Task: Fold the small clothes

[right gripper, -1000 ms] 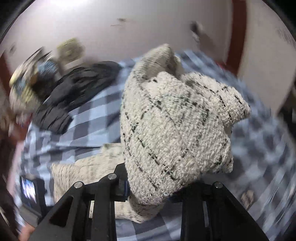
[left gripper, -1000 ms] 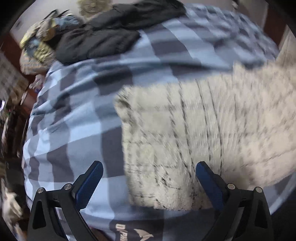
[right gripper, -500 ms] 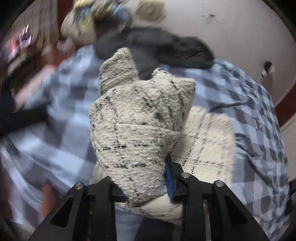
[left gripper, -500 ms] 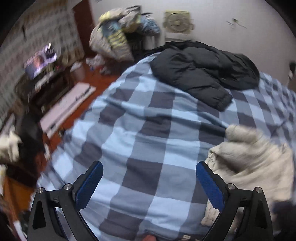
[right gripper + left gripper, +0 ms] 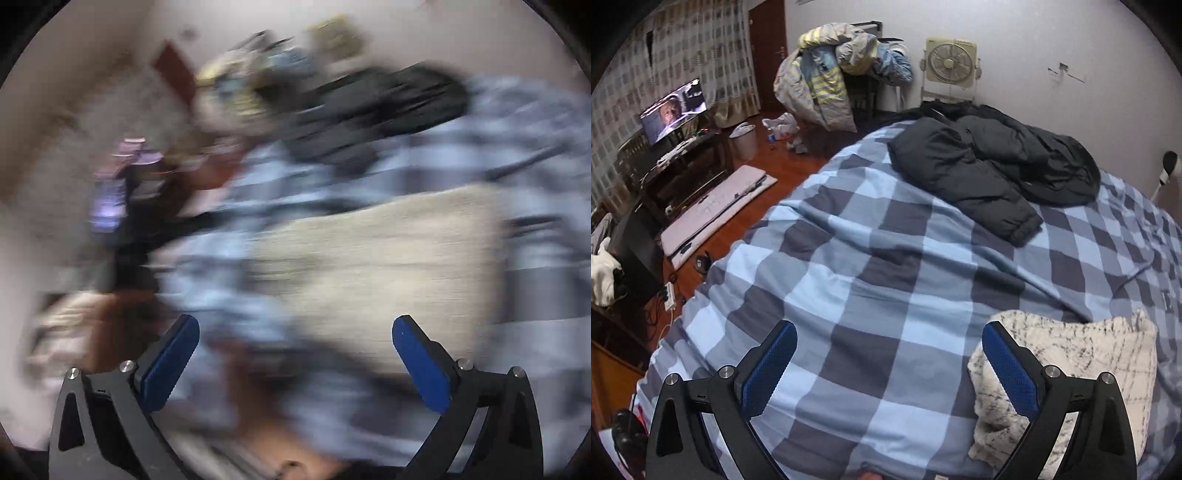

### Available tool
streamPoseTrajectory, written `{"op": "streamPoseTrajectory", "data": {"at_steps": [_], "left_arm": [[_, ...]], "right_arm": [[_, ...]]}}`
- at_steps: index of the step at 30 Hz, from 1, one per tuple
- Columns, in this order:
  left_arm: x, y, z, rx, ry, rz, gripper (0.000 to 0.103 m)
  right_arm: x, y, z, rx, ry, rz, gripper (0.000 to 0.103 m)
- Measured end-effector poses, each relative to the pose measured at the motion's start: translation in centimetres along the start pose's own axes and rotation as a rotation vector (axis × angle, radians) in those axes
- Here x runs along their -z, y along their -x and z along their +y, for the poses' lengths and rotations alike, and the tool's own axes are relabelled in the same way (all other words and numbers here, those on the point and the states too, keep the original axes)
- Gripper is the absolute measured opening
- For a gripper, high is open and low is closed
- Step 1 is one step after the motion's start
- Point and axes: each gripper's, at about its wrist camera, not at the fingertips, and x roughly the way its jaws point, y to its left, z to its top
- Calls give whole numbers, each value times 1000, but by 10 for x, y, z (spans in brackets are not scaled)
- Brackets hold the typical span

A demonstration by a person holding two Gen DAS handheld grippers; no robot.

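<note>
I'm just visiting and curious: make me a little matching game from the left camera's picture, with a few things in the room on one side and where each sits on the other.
Things:
1. cream knitted garment
2. black jacket
3. screen
4. fan

Places:
A. against the far wall, behind the bed
B. near edge of the checked bedcover, by the left tool
C. far end of the bedcover
D. on the dark stand by the curtains, lit

Pairs: 1-B, 2-C, 3-D, 4-A
</note>
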Motion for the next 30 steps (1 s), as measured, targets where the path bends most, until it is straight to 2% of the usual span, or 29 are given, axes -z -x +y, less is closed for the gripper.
{"op": "streamPoseTrajectory", "data": {"at_steps": [2,3,5,6,8,10,12,13,15,17,21,23,26,28,30], "left_arm": [[1,2,-5,-3,-19,-12,101],[1,3,-8,2,-25,-21,101],[1,6,-10,30,-23,-32,101],[2,6,-10,52,-14,-31,101],[2,4,-9,110,10,-19,101],[3,4,-10,146,27,-15,101],[3,6,-13,164,22,-26,101],[4,8,-16,169,15,-35,101],[5,14,-23,183,-5,-62,101],[8,23,-34,206,-44,-89,101],[18,43,-68,244,-166,-130,101],[24,53,-80,275,-209,-151,101],[31,69,-94,355,-249,-180,102],[32,71,-103,405,-265,-169,102],[35,59,-116,405,-297,-111,102]], "right_arm": [[6,-12,-11,222,60,38,102],[12,-23,-16,284,79,84,102],[21,-45,-19,239,92,178,102],[24,-51,-20,221,93,196,102],[23,-59,-18,240,103,203,101],[24,-69,-11,302,161,208,91],[27,-72,-18,405,184,219,67],[26,-71,-26,446,169,224,67],[22,-62,-50,419,61,242,67],[24,-47,-71,433,-32,263,67],[32,-33,-87,499,-72,318,67],[32,-30,-84,483,-72,350,67],[34,-15,-66,358,-37,396,67],[34,16,-57,220,-64,359,67],[24,36,-61,94,-119,282,71]]}}
